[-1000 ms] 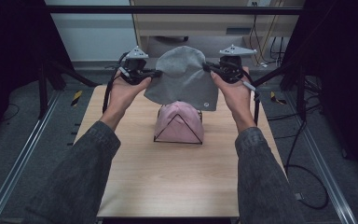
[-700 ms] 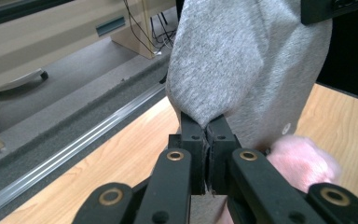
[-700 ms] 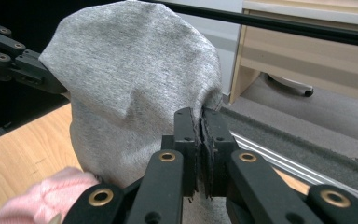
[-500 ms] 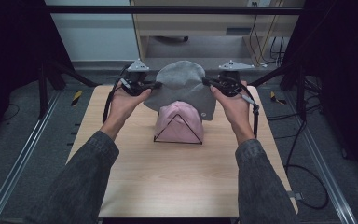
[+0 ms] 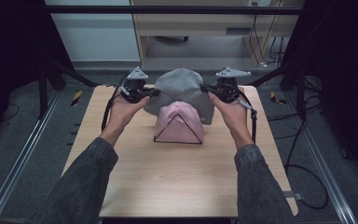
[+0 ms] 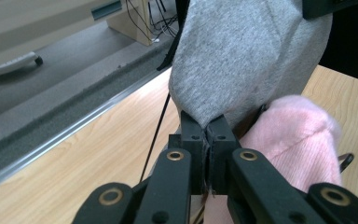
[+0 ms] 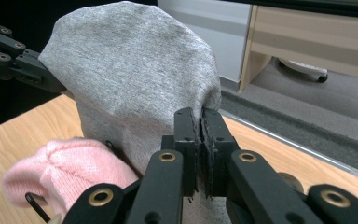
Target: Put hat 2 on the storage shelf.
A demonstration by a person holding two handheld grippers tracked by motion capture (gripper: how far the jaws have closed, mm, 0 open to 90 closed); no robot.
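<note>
A grey knit hat (image 5: pixel 179 88) hangs stretched between my two grippers above the far half of the table. My left gripper (image 5: pixel 154 92) is shut on its left edge; in the left gripper view the pinched grey hat (image 6: pixel 242 56) rises from my left gripper (image 6: pixel 208 133). My right gripper (image 5: pixel 204 88) is shut on the right edge, where the grey hat (image 7: pixel 135 70) is clamped in my right gripper (image 7: pixel 199 126). A pink knit hat (image 5: pixel 179 122) sits over a black wire triangle stand (image 5: pixel 154 139), just below and in front of the grey hat. The pink hat (image 6: pixel 298 135) (image 7: pixel 65 172) lies close under both grippers.
The wooden table (image 5: pixel 177 182) has bare room in its near half. A light wooden cabinet (image 5: pixel 205 28) stands beyond the far edge. Cables (image 5: pixel 307 186) trail on the floor at the right, and metal rails (image 5: pixel 23 154) run along both sides.
Both hands have come down with the grey hat, which now hangs lower, its bottom edge reaching over the top of the pink hat. Both grips hold as before.
</note>
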